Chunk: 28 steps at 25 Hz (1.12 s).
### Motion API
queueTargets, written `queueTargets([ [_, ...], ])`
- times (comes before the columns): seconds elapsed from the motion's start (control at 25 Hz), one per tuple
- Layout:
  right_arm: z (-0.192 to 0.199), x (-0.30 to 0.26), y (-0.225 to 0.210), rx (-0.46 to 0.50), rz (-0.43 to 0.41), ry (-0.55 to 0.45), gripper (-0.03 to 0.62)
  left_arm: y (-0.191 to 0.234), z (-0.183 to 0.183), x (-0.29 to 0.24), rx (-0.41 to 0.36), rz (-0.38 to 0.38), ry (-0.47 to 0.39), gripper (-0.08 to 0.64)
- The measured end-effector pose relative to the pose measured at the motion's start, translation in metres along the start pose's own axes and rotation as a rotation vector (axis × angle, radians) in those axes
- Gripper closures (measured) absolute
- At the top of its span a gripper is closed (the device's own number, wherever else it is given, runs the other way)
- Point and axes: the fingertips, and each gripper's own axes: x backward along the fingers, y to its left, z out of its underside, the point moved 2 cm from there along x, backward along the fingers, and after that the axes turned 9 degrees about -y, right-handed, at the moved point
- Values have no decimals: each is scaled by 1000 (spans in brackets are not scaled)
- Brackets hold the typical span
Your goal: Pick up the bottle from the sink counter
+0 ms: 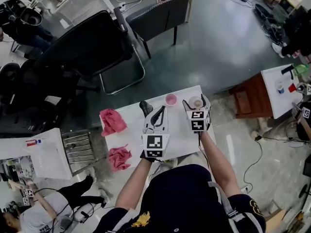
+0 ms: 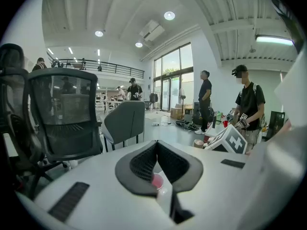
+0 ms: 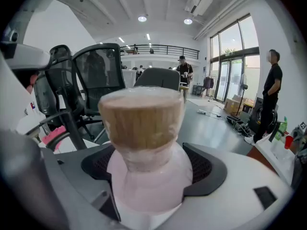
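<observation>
A pale pink bottle with a wood-coloured cap fills the right gripper view, and my right gripper is shut on its body with a dark pad on each side. In the head view the bottle's round cap shows just past the right gripper, above the far right part of the white table. My left gripper hangs over the table's middle. Its jaws meet at the tips and hold nothing. A small pink cup stands just beyond it and shows pink through the gap under the tips.
Two pink cloths lie on the table's left side. A metal rack stands left of the table, black and grey chairs beyond it, a brown cabinet to the right. People stand further off.
</observation>
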Motion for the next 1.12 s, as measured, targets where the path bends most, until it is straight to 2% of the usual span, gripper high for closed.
queueTargets([
  [0.2, -21, 29, 14, 8, -4, -24, 160, -1, -8, 23, 20, -22, -25, 541],
  [0.84, -68, 101, 55, 26, -21, -96, 160, 9, -39, 97, 4, -81, -104, 541],
  [1.0, -83, 116, 78, 21, -50, -121, 160, 21, -47, 119, 5, -113, -129, 541],
  [1.12, -79, 123, 91, 28, -67, -127, 160, 31, -43, 139, 18, -153, -132, 541],
])
